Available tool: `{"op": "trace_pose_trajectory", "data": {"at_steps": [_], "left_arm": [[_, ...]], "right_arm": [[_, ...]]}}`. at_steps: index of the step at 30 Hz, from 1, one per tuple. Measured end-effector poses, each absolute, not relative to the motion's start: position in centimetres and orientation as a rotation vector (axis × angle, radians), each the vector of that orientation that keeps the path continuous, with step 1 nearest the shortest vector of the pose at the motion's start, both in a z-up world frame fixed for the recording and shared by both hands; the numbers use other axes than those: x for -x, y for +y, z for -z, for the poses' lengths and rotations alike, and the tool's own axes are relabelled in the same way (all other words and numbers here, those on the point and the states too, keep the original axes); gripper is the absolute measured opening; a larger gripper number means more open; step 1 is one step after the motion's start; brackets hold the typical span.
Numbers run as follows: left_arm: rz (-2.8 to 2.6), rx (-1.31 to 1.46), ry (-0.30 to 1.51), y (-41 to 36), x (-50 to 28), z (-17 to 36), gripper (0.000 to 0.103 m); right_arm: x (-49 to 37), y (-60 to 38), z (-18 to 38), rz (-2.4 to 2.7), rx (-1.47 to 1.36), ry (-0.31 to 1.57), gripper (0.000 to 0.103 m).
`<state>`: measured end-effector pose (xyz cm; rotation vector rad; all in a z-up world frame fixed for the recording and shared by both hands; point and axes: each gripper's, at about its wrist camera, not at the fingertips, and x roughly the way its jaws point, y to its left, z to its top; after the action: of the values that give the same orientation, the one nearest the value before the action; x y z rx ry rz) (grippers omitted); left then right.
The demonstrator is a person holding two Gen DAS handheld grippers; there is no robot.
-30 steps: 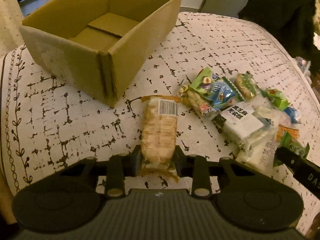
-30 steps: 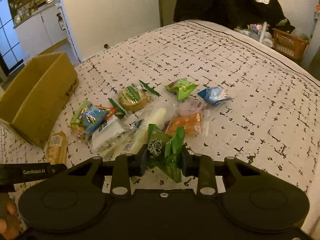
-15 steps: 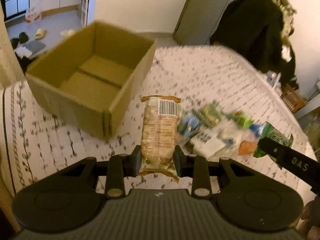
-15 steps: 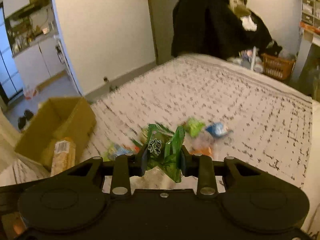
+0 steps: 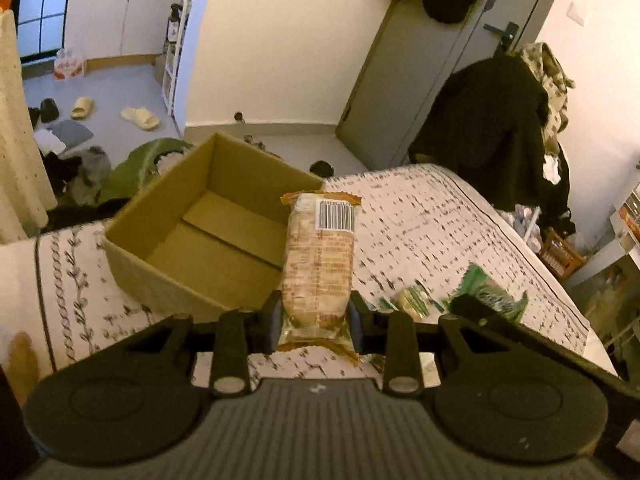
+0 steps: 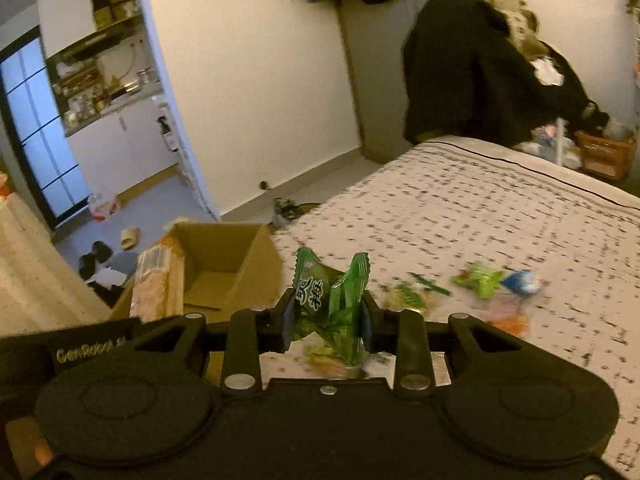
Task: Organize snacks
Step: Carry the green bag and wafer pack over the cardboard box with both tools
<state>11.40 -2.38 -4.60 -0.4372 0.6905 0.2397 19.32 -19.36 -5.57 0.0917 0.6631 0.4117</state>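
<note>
My left gripper (image 5: 314, 314) is shut on a long clear cracker pack (image 5: 320, 256) with a barcode, held in the air in front of the open, empty cardboard box (image 5: 160, 276). In the right wrist view my right gripper (image 6: 326, 322) is shut on a green snack packet (image 6: 330, 300), also lifted, to the right of the box (image 6: 256, 264). The cracker pack (image 6: 154, 288) and the left gripper's black body show at that view's left. The green packet (image 5: 494, 296) appears at the right of the left wrist view. Loose snacks (image 6: 480, 280) lie on the patterned bedspread.
The box stands at the bed's (image 5: 440, 216) left corner, near its edge. Beyond the bed are a floor with slippers (image 5: 140, 118), a door (image 5: 432, 52), dark clothes hung on a rack (image 5: 492, 128) and an orange basket (image 6: 604, 154).
Both grippers have risen from the bedspread with their packets and tilted up; the box now lies lower and closer under them, and the room beyond has come into view.
</note>
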Motion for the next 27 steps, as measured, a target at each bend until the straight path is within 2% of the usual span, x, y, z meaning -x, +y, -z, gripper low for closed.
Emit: {"op": "trace_pose_trajectory", "data": {"at_steps": [16, 27], "left_arm": [[-0.333, 0.473, 0.687, 5.3, -11.5, 5.2, 0.031], [-0.341, 0.499, 0.736, 7.7, -12.9, 7.0, 0.031]], "right_arm": [[-19.6, -13.8, 5.9, -0.480, -0.146, 0.679, 0.031], [-20.6, -11.3, 6.4, -0.518, -0.175, 0.687, 0.031]]}}
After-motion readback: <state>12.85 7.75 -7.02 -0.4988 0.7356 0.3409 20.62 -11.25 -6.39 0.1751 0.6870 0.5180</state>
